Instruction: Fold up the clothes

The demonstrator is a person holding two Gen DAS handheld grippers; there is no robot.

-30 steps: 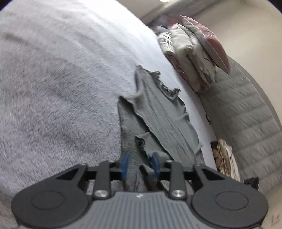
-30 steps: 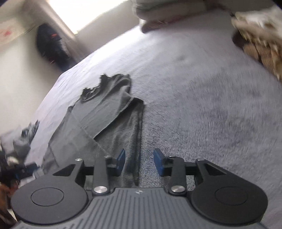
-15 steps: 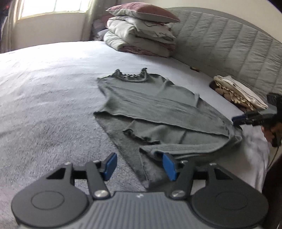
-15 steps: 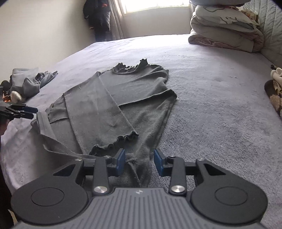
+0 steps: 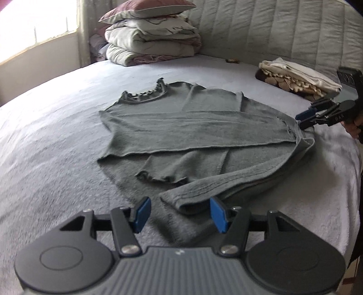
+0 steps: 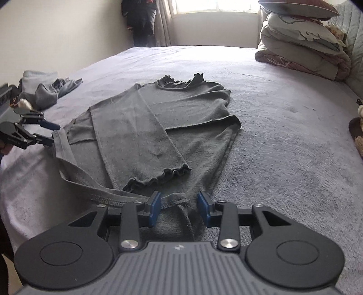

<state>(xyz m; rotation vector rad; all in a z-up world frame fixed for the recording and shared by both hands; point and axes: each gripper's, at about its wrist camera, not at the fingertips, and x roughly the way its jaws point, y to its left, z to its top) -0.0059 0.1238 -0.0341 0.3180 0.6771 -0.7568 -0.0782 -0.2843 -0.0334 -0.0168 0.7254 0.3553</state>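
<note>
The grey top's (image 5: 181, 127) hem lies between both parted claws, left (image 5: 179, 214) and right (image 6: 179, 207), seemingly ungripped.

A grey-covered bed (image 6: 283, 140) fills the room; bright window (image 6: 215, 5) at twelve o'clock, quilted headboard (image 5: 272, 29) at two.

Setting: a home bedroom. Large bed (image 6: 283, 140) with grey fleece cover fills both views; quilted padded headboard (image 5: 272, 29) behind it. Stacked pillows and folded duvets (image 5: 152, 38) at the head end. Daylit window (image 6: 215, 5) with curtain (image 6: 164, 22); plain pale walls. Loose garments (image 6: 47, 90) lie on the cover.
</note>
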